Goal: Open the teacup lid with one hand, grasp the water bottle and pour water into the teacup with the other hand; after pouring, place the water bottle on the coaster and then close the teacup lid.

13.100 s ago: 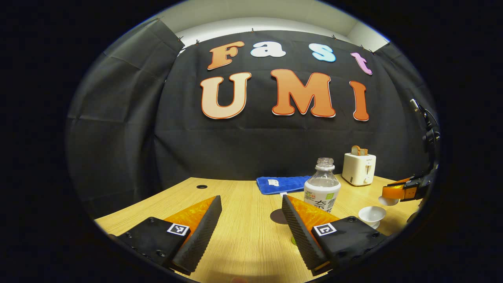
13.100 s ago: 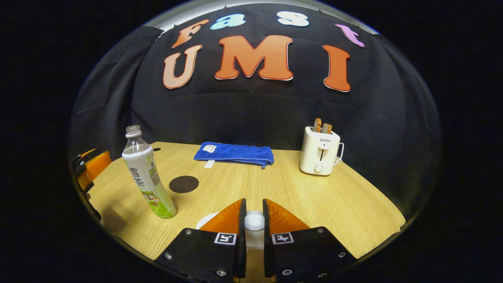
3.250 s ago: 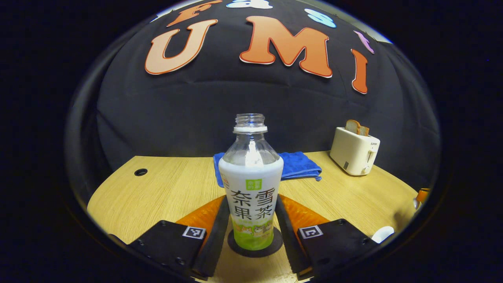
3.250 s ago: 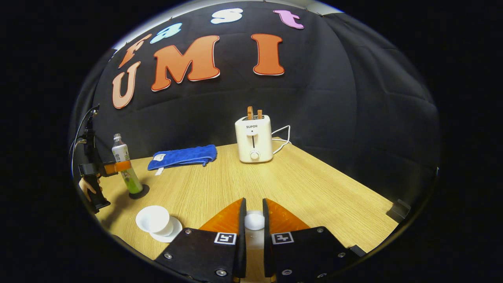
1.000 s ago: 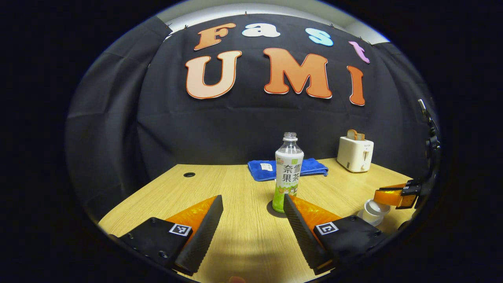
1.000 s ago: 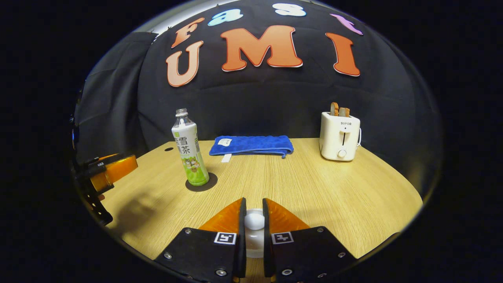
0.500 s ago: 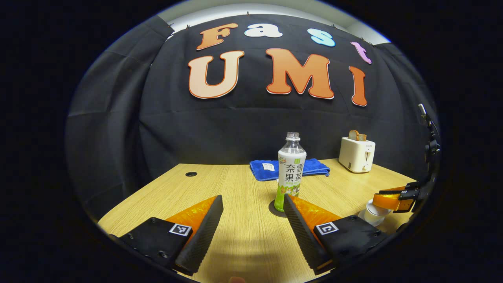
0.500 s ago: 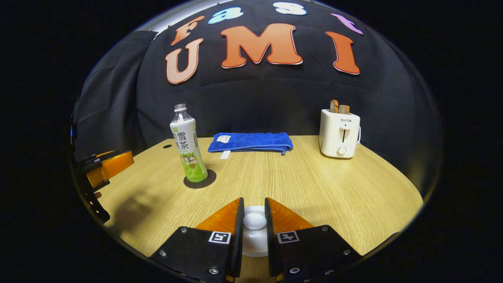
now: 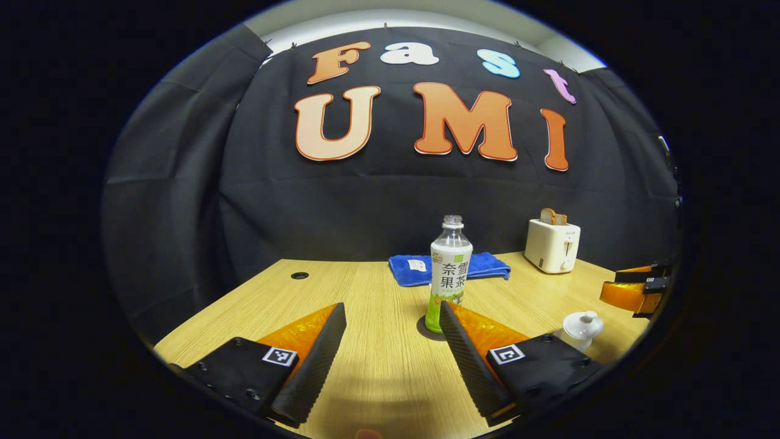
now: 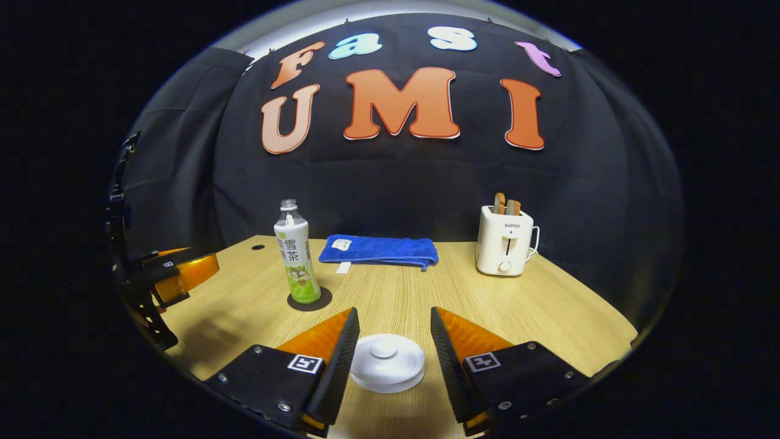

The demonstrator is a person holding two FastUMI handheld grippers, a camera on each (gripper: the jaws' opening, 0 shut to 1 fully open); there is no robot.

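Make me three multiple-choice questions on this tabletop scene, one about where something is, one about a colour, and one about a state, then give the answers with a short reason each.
1. Where does the water bottle stand?
A. on the dark round coaster
B. on the blue towel
C. beside the toaster

2. What colour is the folded towel at the back of the table?
A. white
B. blue
C. green

3. How is the right gripper set over the teacup lid?
A. shut on the lid's knob
B. open, fingers apart on either side of the lid
C. holding the lid in the air

Answers:
1 A, the bottle's base sits inside the dark disc.
2 B, the cloth is blue in both views.
3 B, the fingers stand wide apart and the lid rests on the teacup, untouched.
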